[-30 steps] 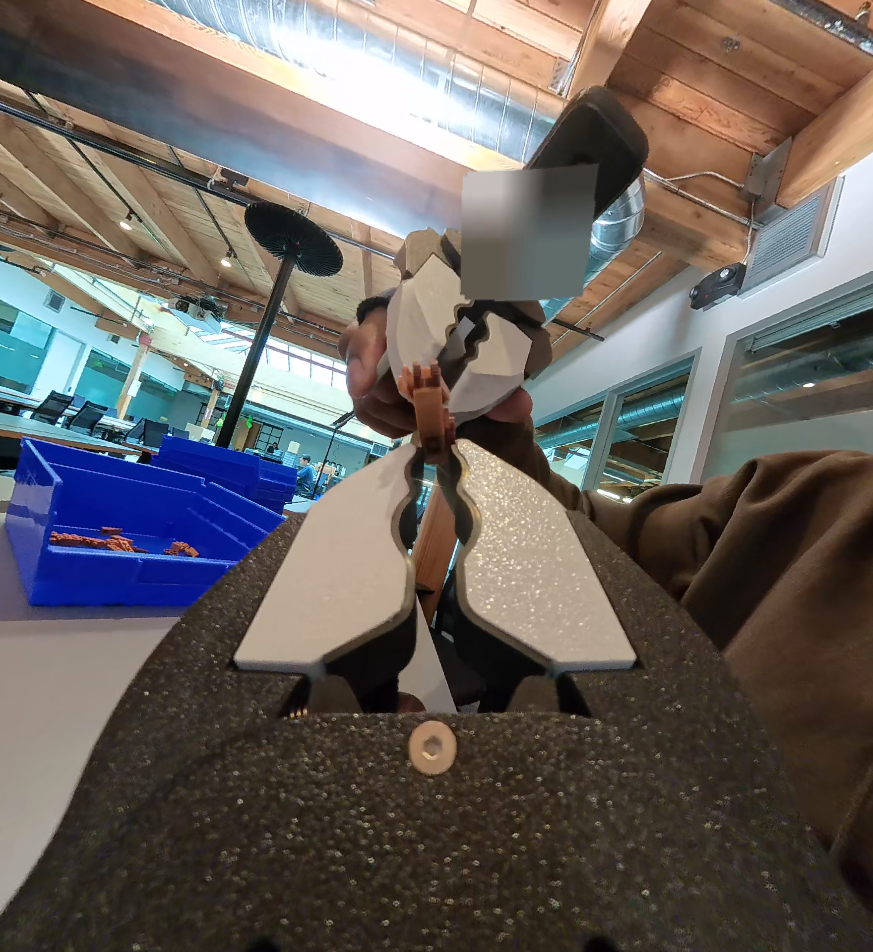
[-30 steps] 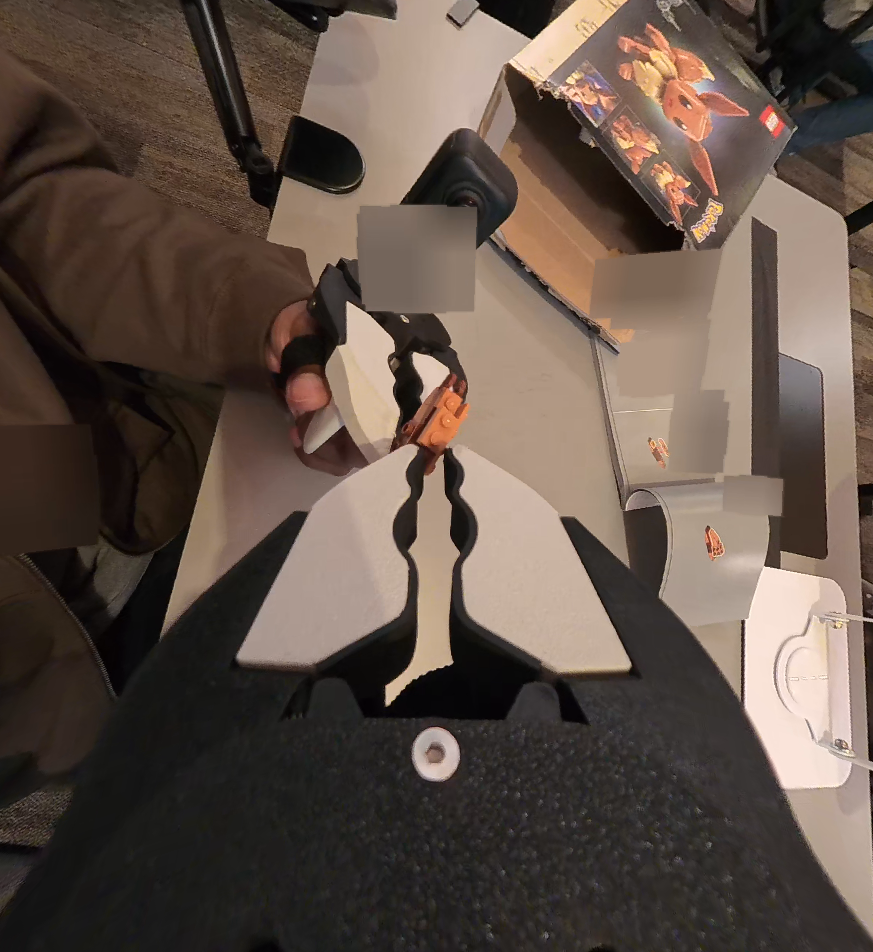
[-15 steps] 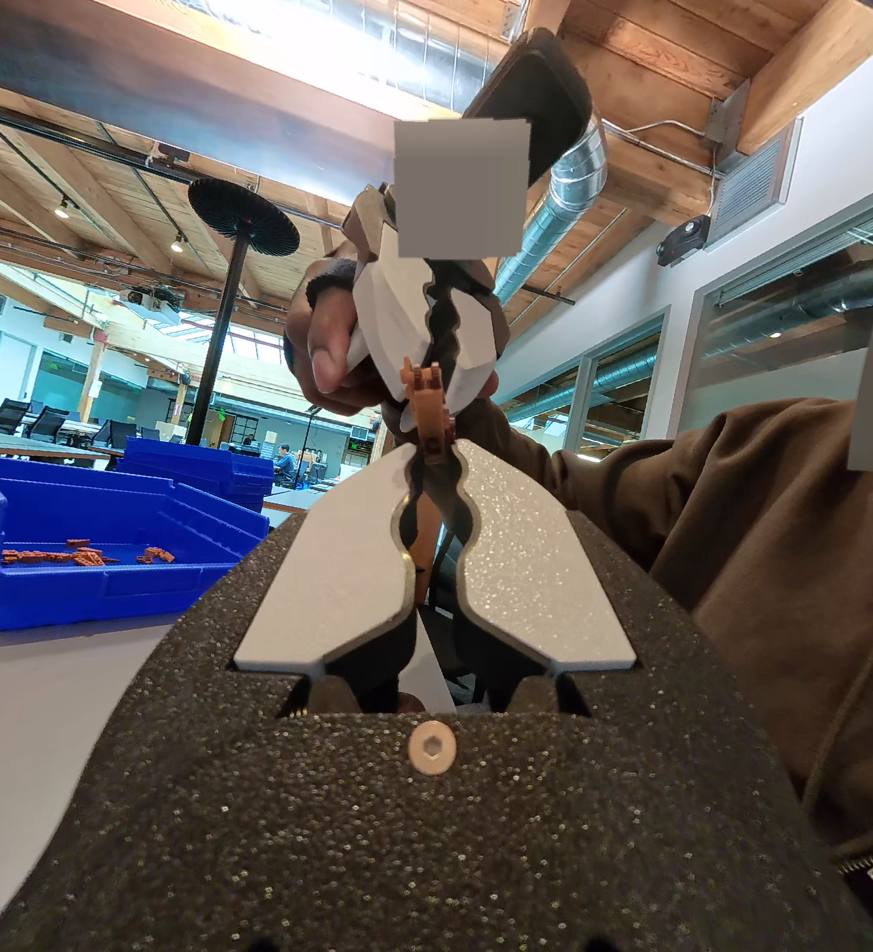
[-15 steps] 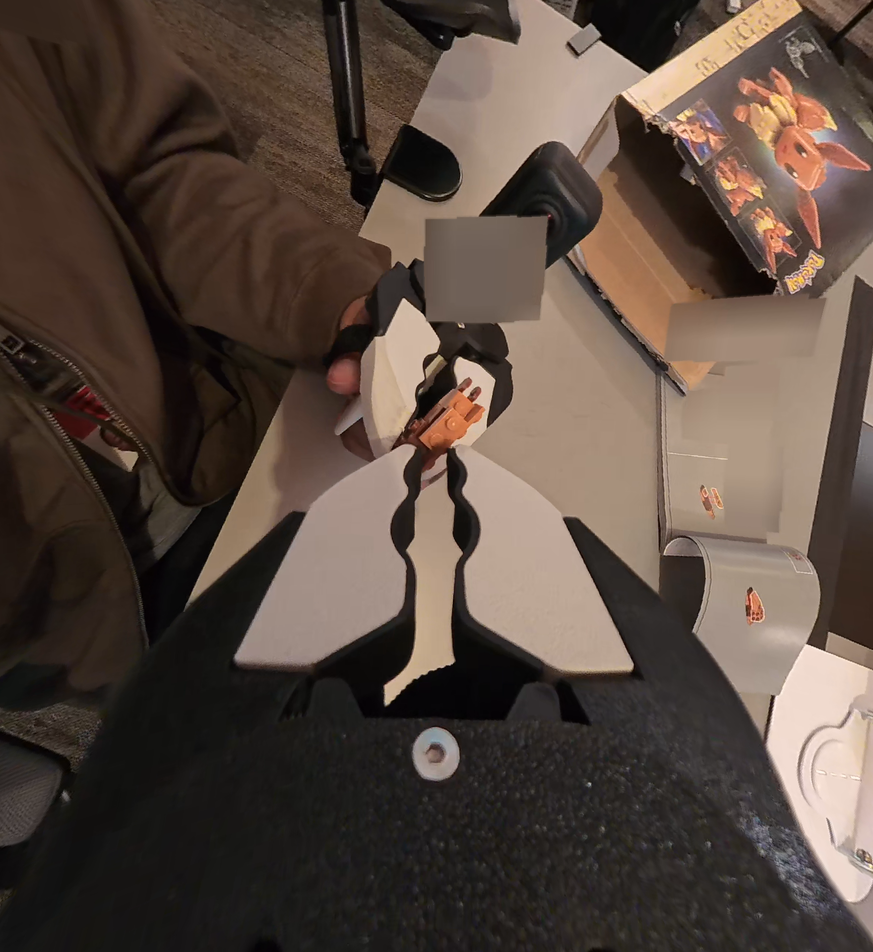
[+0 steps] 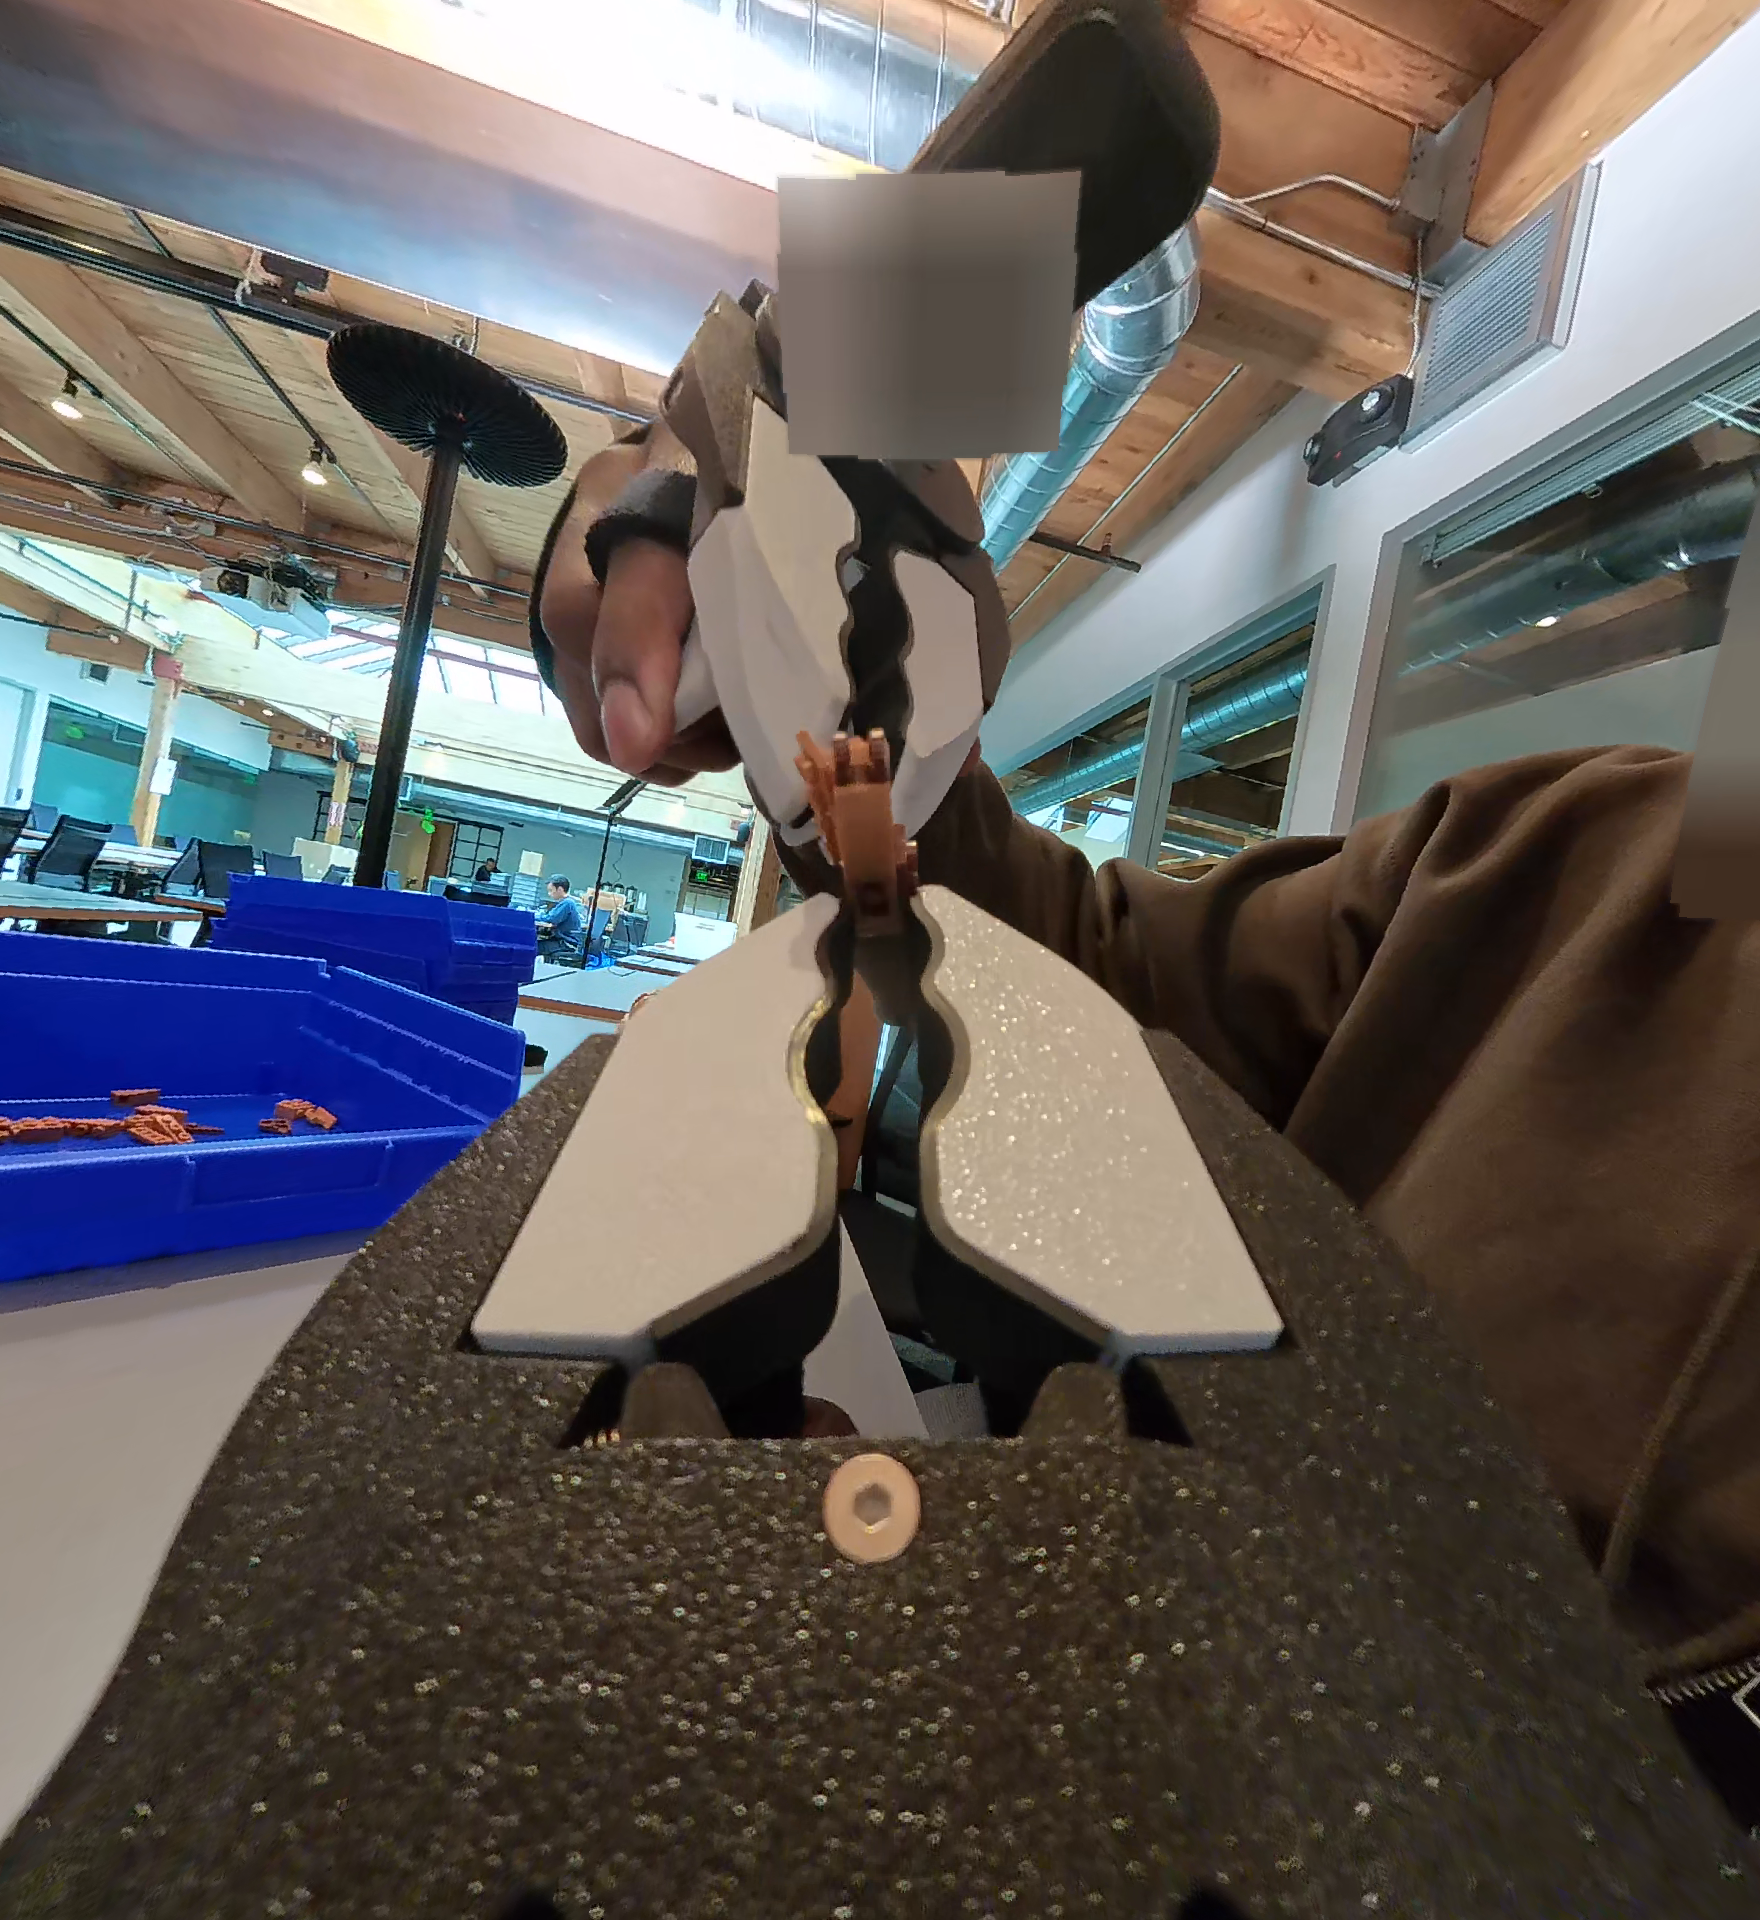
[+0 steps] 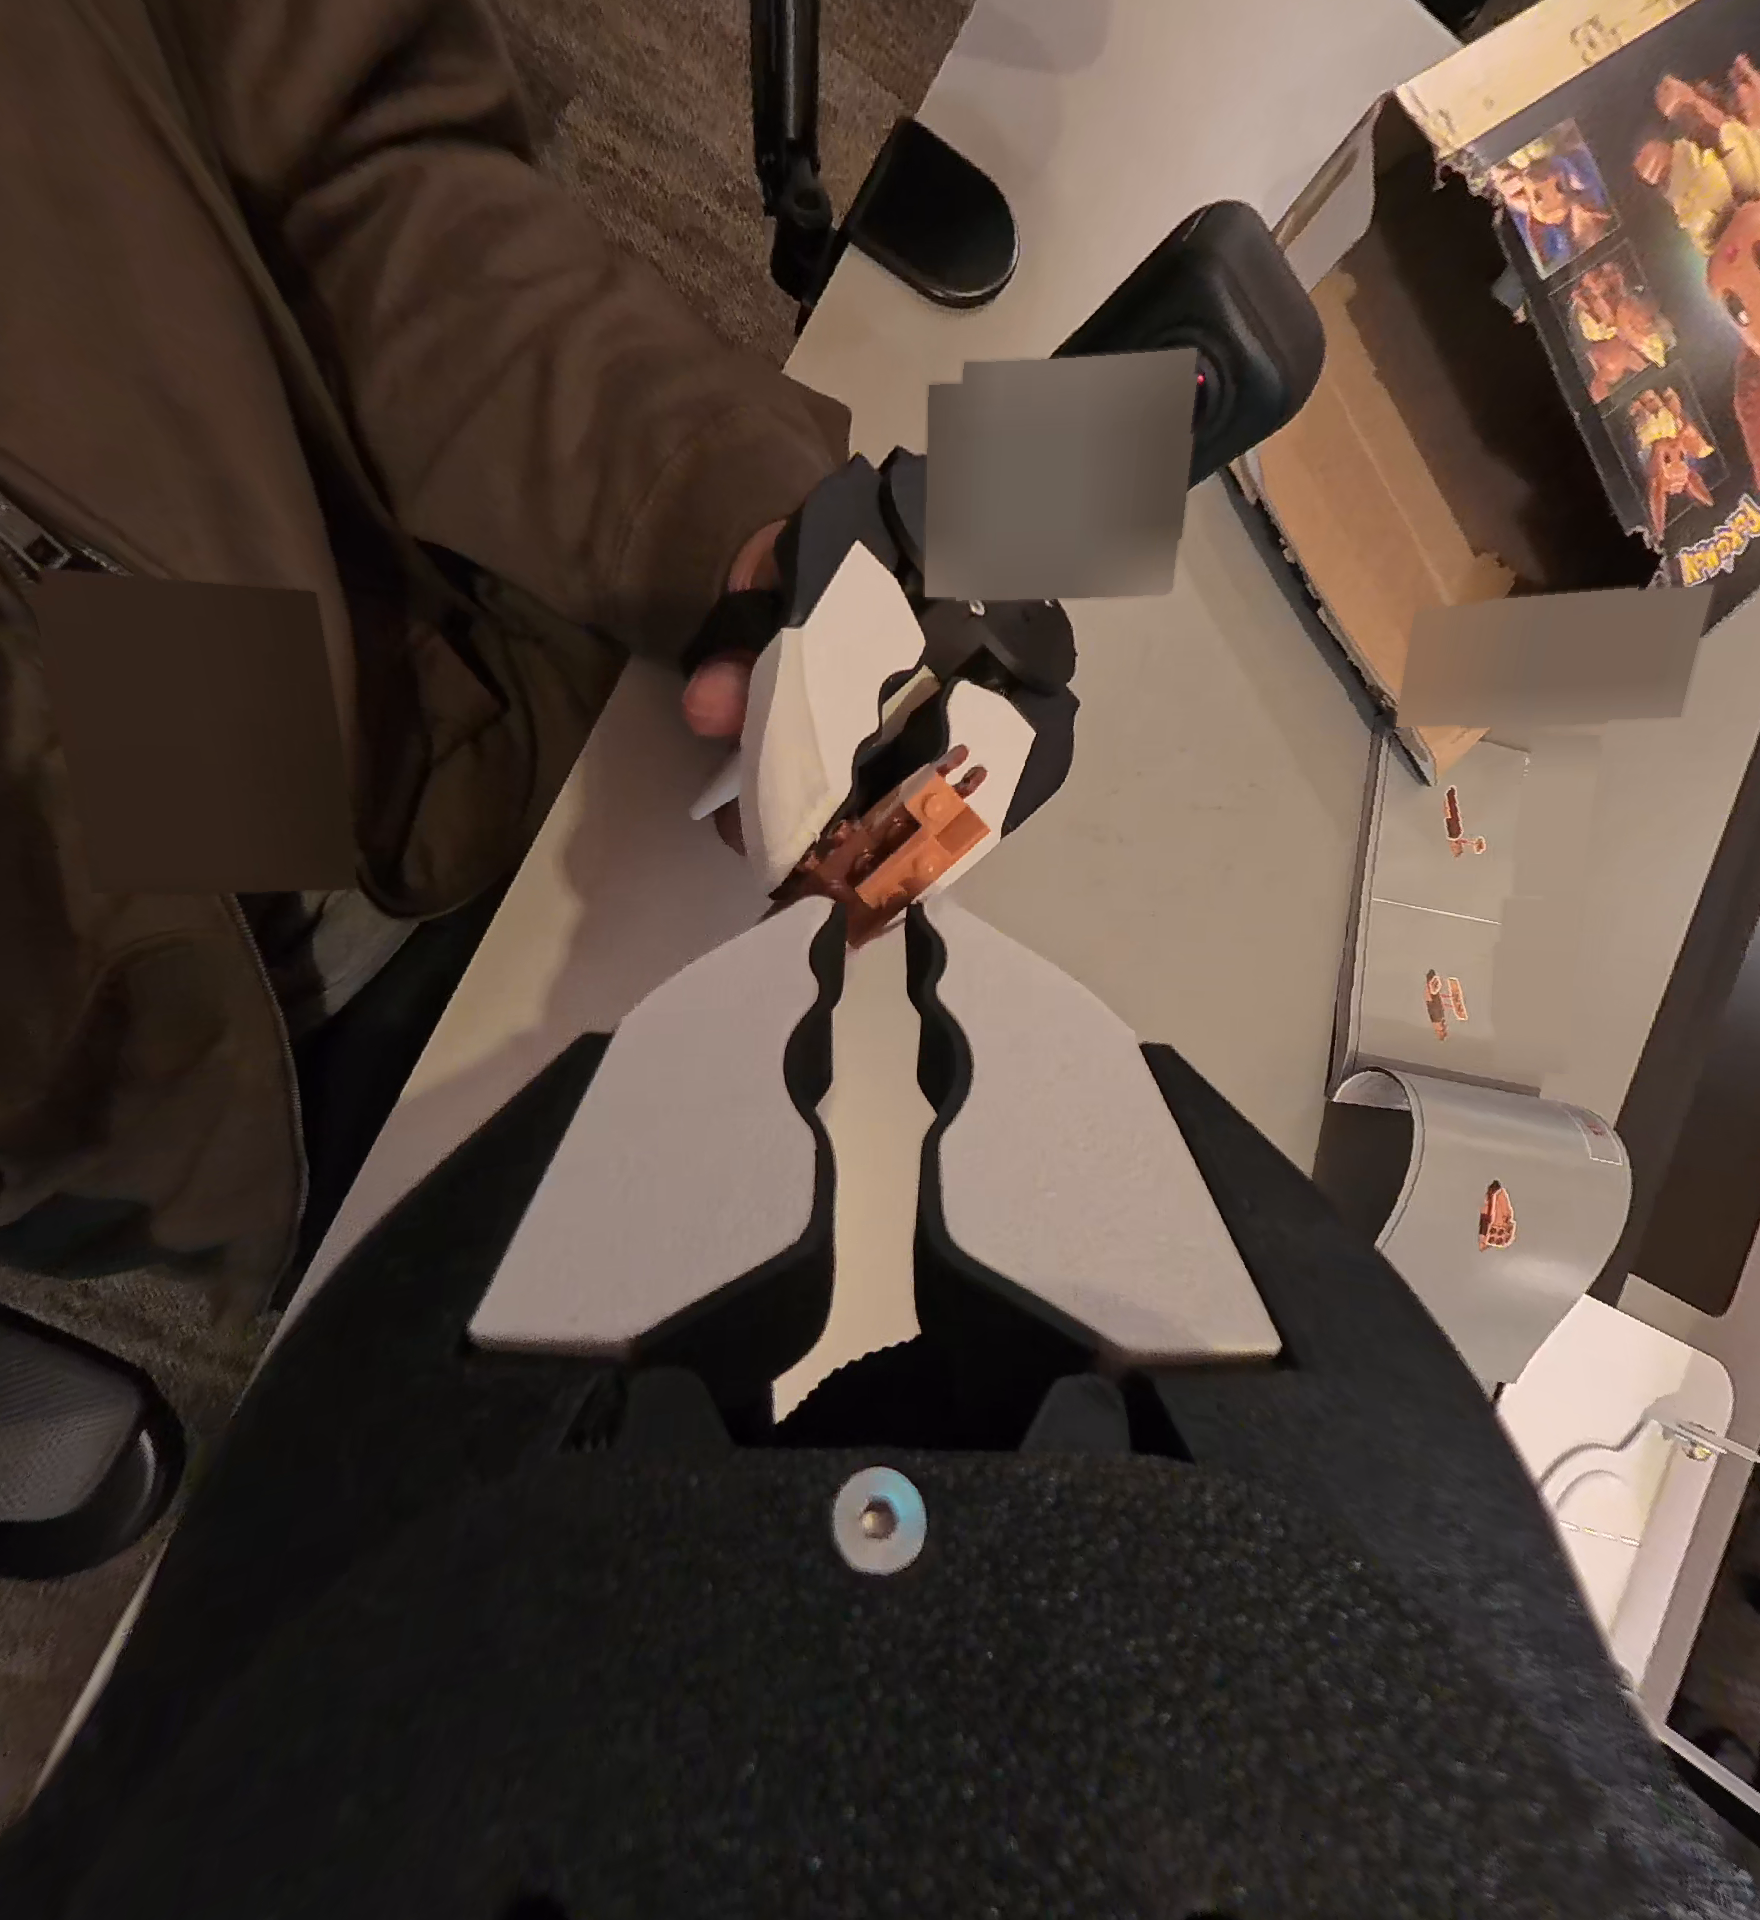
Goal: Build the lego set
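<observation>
Both the left gripper point(image 5: 876, 914) and the right gripper point(image 6: 871, 920) are pinching the small brick cluster point(image 6: 902, 842) mid-air, probably pressing its pieces together.

Lego assembly point(image 5: 860, 831) between left gripper point(image 5: 876, 914) and right gripper point(image 6: 871, 914); bin point(image 5: 232, 1164) on table point(image 5: 76, 1455), left

My left gripper point(image 5: 877, 912) with matt white gritty fingers point(image 5: 1063, 1122) in rough speckled black housing, glossy orange-brown plastic lego piece point(image 5: 860, 831), smooth shiny blue plastic bin point(image 5: 232, 1174), soft brown cloth sleeve point(image 5: 1478, 1039), torn cardboard box point(image 6: 1416, 488) probably glossy-printed, smooth matt white tabletop point(image 6: 1167, 883).
</observation>
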The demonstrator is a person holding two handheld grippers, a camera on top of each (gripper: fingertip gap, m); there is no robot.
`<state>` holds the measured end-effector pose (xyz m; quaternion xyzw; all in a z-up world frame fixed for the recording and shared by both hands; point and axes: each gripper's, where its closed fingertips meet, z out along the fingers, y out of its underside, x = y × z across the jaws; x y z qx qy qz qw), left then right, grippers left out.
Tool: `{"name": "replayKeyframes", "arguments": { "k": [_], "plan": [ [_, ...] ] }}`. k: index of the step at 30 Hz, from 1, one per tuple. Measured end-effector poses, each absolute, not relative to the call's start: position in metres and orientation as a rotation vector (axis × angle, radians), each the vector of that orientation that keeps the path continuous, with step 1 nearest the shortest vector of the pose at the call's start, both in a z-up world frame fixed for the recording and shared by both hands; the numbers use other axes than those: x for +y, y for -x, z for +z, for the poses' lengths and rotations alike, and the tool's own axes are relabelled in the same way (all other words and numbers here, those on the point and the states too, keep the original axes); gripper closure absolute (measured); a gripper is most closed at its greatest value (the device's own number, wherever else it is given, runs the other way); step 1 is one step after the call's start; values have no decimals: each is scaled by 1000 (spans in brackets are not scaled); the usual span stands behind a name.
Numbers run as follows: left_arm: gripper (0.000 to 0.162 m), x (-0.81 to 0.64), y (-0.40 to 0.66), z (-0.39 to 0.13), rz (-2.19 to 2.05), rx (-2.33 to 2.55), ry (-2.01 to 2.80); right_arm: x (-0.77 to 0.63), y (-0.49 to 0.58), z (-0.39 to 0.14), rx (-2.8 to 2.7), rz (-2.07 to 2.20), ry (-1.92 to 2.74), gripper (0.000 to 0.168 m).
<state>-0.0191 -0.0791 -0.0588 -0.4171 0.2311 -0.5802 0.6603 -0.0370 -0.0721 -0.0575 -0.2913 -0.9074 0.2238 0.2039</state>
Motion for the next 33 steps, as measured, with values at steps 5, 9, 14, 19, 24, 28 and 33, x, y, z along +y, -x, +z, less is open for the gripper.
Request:
{"name": "replayKeyframes", "arguments": {
  "k": [5, 9, 14, 19, 24, 28, 33],
  "plan": [
    [153, -80, 17, -60, -1315, 535, 948, -74, 34, -59, -2581, 585, 775, 161],
    [152, -80, 16, -61, -1316, 540, 955, -76, 34, -59, -2592, 586, 765, 160],
    [152, -80, 15, -62, -1316, 546, 965, -78, 32, -58, -2611, 599, 739, 160],
    [152, -80, 12, -64, -1314, 559, 978, -80, 31, -59, -2648, 612, 734, 160],
    [153, -78, 13, -64, -1308, 552, 985, -79, 35, -60, -2640, 582, 739, 159],
    [153, -77, 14, -65, -1287, 550, 994, -79, 36, -61, -2627, 538, 742, 158],
    [153, -75, 14, -66, -1258, 557, 1009, -79, 33, -63, -2640, 506, 744, 154]
  ]
}}
